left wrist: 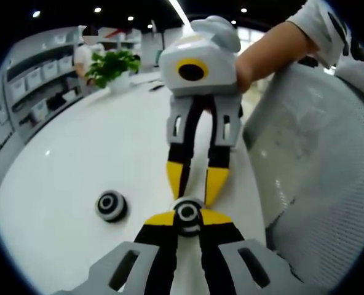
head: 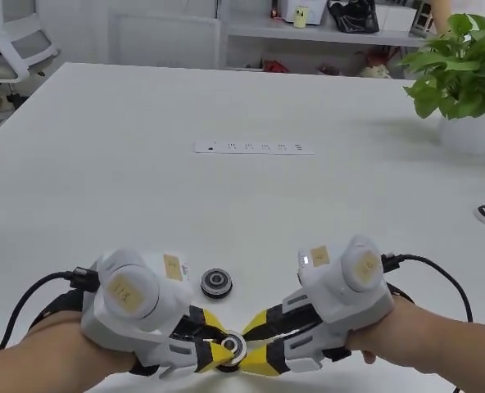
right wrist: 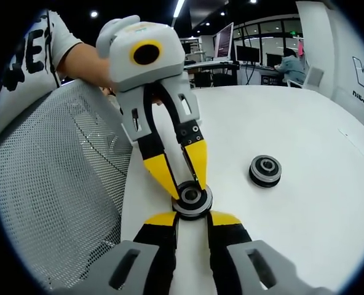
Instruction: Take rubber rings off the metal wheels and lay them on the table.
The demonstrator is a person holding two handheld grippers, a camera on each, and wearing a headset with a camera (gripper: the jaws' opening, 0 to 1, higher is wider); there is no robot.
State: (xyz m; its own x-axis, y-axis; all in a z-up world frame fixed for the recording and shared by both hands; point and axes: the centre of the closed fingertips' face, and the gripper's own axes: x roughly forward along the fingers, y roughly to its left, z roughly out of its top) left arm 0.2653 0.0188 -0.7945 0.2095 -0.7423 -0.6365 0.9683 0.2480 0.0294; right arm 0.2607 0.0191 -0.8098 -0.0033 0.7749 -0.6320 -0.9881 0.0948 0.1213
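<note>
Left gripper (head: 212,350) and right gripper (head: 257,350) both clamp one wheel (head: 232,346) at the near edge of the table (head: 251,213) — likely one bracing, one peeling its ring (right wrist: 206,200) — while a second wheel (head: 216,282) lies just beyond.

"What is the counter (head: 226,106) like?"
"White and smooth, faintly glossy; ceiling lamps glint on it."
"And the left hand-held gripper (left wrist: 187,218)?"
"Glossy white plastic shell; grey plastic arms; matt black and yellow tips; the right hand-held gripper (right wrist: 194,218) is the same."
"The near wheel (head: 232,347)?"
"Bright polished metal at the hub; a dull black rubber ring (right wrist: 177,203) round it; the far wheel (head: 216,282) looks alike."
"That grey stuff near the person?"
"Chair mesh (right wrist: 59,184); perforated, matt, rough."
</note>
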